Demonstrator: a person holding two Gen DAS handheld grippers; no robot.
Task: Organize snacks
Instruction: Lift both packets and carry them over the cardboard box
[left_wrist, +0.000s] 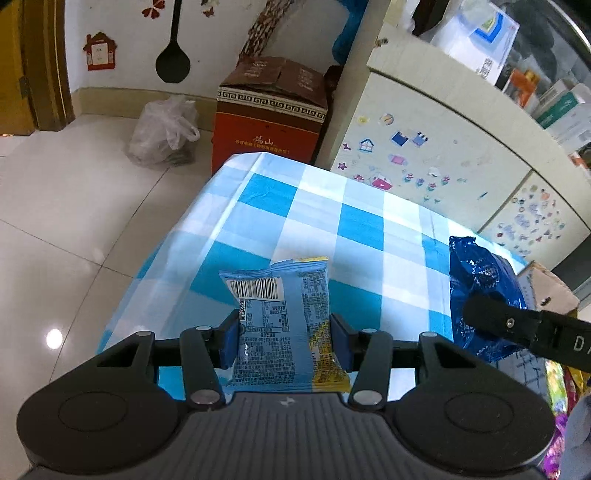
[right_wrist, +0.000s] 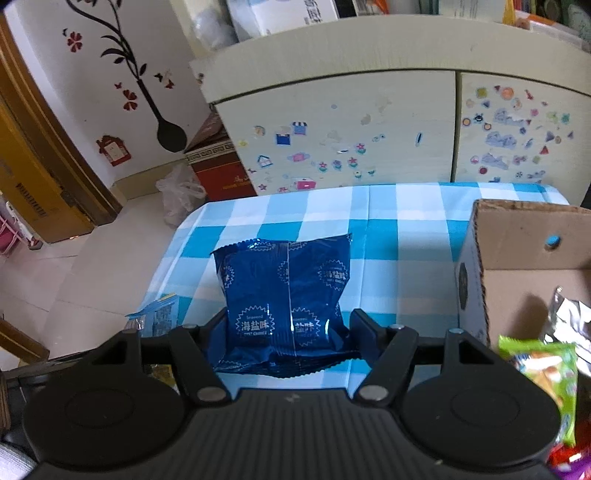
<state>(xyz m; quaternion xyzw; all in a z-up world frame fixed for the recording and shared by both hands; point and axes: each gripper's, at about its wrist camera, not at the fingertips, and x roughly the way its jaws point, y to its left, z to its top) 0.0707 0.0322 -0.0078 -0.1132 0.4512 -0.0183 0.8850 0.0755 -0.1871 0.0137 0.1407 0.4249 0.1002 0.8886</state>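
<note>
Left wrist view: the left gripper (left_wrist: 282, 338) is clamped on a pale blue and yellow plastic snack packet (left_wrist: 282, 321), held between its pads above the blue-and-white checked tablecloth (left_wrist: 354, 221).

Right wrist view: the right gripper (right_wrist: 286, 328) pinches a dark blue foil snack bag (right_wrist: 284, 291), gripped low between the jaws. The open brown cardboard box (right_wrist: 517, 236) just to the right already holds several snacks (green and silver wrappers), so sorting looks partly done; both held packets are not yet boxed.

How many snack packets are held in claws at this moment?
2. A light blue snack packet is clamped in the left claw; a dark blue seaweed snack packet in the right claw. More snacks lie in the cardboard box, partly hidden.
</note>
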